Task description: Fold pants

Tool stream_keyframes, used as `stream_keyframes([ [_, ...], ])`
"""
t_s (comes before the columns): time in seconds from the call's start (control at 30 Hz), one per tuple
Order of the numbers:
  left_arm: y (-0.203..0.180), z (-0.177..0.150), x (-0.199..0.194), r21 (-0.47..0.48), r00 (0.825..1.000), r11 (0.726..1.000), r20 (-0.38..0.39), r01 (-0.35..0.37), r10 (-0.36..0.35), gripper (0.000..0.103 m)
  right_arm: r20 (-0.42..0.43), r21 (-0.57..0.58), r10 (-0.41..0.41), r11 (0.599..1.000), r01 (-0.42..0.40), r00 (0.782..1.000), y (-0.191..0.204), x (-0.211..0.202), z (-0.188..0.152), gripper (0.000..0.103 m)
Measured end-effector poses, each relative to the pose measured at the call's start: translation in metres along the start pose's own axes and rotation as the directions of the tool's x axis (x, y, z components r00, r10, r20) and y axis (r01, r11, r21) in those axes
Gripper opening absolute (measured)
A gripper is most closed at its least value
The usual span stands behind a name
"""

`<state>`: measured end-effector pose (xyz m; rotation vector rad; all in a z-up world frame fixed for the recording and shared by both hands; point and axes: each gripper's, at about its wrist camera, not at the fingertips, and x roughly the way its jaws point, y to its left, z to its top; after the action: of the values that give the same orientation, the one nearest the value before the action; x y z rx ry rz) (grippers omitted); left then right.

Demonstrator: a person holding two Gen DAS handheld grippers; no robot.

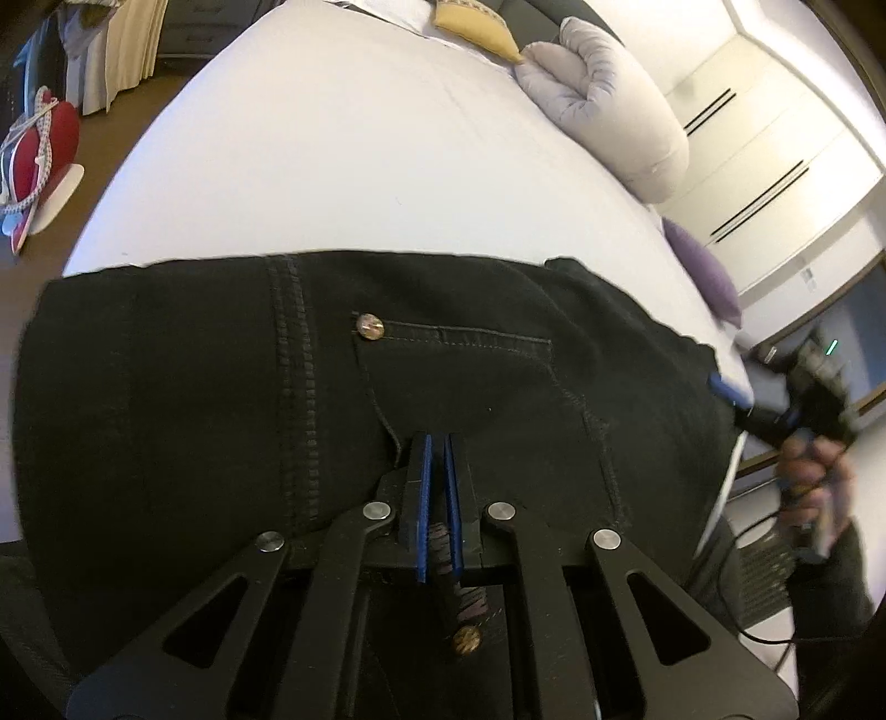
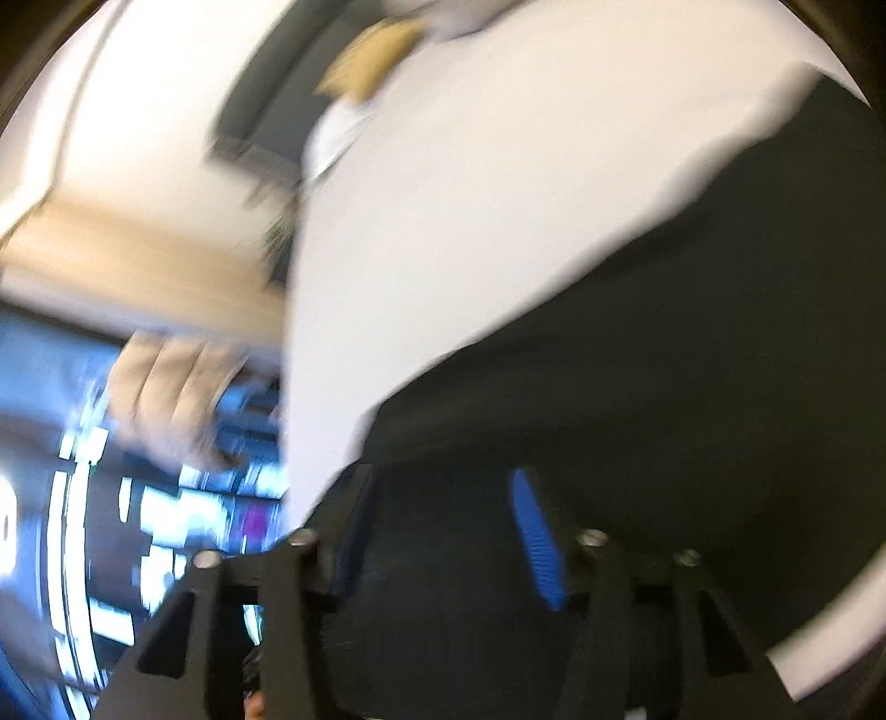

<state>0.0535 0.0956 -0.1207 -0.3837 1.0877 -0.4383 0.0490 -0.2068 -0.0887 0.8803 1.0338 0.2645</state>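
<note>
The left gripper is clamped tight, its two blue pads nearly touching, and a strip of the black pants is pinched between them: the waistband with a brass button shows just behind the jaws. The fingertips sit at the lower corner of a back pocket, whose upper corner carries a metal rivet. A double-stitched seam runs down the cloth just to the left of the pocket.

The pants lie spread across the near edge of a white bed, reaching from its left side to its right side. Toward the far right corner of the bed rest a rolled pale grey duvet, a mustard cushion and, along the right edge, a purple cushion.

At the right edge of the bed a hand holds the right gripper, which is beside the pants' right end. Its own view is heavily blurred. There the right gripper stands released, its blue pad well apart from the opposite finger, with dark cloth of the pants below and between the jaws but not pressed by them. White bed sheet fills the view beyond the cloth.
</note>
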Motion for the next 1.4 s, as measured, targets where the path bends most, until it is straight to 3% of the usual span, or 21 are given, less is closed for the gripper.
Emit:
stream_keyframes([
  [0.07,-0.013,-0.003,0.013,-0.032,1.0,0.999,0.006,0.02,-0.02,0.007,-0.065,-0.041,0.043,0.998,-0.046,0.997,0.029,0.033,0.001,0.055],
  [0.17,-0.013,-0.005,0.016,-0.052,0.999,0.998,0.015,0.043,-0.043,0.006,-0.17,-0.015,0.052,0.998,-0.055,0.984,0.043,0.089,0.008,0.032],
  [0.3,-0.011,-0.007,0.017,-0.053,0.998,0.997,0.02,0.057,-0.056,0.006,-0.272,0.043,0.042,0.999,-0.032,0.961,0.035,0.146,0.013,0.029],
  [0.33,-0.011,-0.007,0.017,-0.054,0.998,0.997,0.022,0.057,-0.056,0.006,-0.287,0.033,-0.001,0.999,0.011,0.958,0.031,0.16,0.016,0.022],
  [0.37,-0.01,-0.007,0.018,-0.054,0.998,0.997,0.024,0.057,-0.056,0.006,-0.289,0.043,-0.014,0.999,0.027,0.957,0.027,0.17,0.017,0.0],
  [0.5,-0.007,-0.009,0.016,-0.055,0.998,0.997,0.026,0.059,-0.058,0.006,-0.168,0.16,0.011,0.987,0.016,0.986,0.001,0.177,0.043,0.0],
  [0.57,-0.006,-0.009,0.017,-0.058,0.998,0.996,0.027,0.062,-0.06,0.006,-0.082,0.167,-0.052,0.984,0.065,0.995,-0.001,0.165,0.056,0.0],
  [0.63,-0.005,-0.011,0.018,-0.061,0.998,0.996,0.029,0.065,-0.063,0.006,-0.051,0.133,-0.091,0.986,0.097,0.995,0.01,0.153,0.059,0.009],
  [0.73,-0.004,-0.013,0.017,-0.062,0.998,0.996,0.032,0.063,-0.061,0.006,-0.072,0.089,0.035,0.996,-0.028,0.997,0.034,0.128,0.041,0.016],
  [0.8,-0.002,-0.013,0.018,-0.063,0.998,0.996,0.033,0.063,-0.061,0.006,-0.136,0.062,0.106,0.993,-0.099,0.985,0.046,0.122,0.014,0.03],
  [0.87,-0.002,-0.014,0.019,-0.065,0.998,0.996,0.031,0.063,-0.061,0.006,-0.194,0.012,0.107,0.994,-0.106,0.975,0.051,0.126,-0.012,0.03],
  [0.93,-0.002,-0.014,0.02,-0.066,0.998,0.996,0.027,0.063,-0.061,0.006,-0.222,0.0,0.035,0.999,-0.036,0.974,0.036,0.135,-0.025,0.028],
  [0.97,-0.002,-0.013,0.019,-0.065,0.998,0.996,0.025,0.061,-0.059,0.006,-0.212,0.041,0.018,0.999,-0.01,0.977,0.017,0.136,-0.025,0.003],
  [1.03,-0.002,-0.012,0.019,-0.066,0.998,0.996,0.023,0.058,-0.057,0.006,-0.132,0.125,0.036,0.992,-0.02,0.991,-0.019,0.121,-0.011,0.0],
  [1.1,-0.002,-0.011,0.018,-0.066,0.998,0.996,0.024,0.055,-0.053,0.006,-0.013,0.148,-0.036,0.988,0.037,0.999,-0.039,0.092,0.004,0.0],
  [1.17,-0.003,-0.011,0.018,-0.064,0.998,0.997,0.026,0.051,-0.05,0.006,0.075,0.231,-0.132,0.967,0.112,0.988,-0.059,0.057,0.014,0.001],
  [1.23,-0.004,-0.01,0.018,-0.064,0.999,0.997,0.026,0.049,-0.047,0.006,0.111,0.269,-0.144,0.957,0.109,0.983,-0.063,0.034,0.015,0.012],
  [1.33,-0.005,-0.01,0.019,-0.062,0.999,0.997,0.027,0.043,-0.042,0.006,0.078,0.208,0.036,0.977,-0.052,0.996,-0.033,0.029,-0.005,0.024],
  [1.4,-0.007,-0.01,0.02,-0.062,0.999,0.997,0.026,0.036,-0.035,0.006,-0.012,0.138,0.109,0.985,-0.106,0.994,-0.004,0.045,-0.028,0.048],
])
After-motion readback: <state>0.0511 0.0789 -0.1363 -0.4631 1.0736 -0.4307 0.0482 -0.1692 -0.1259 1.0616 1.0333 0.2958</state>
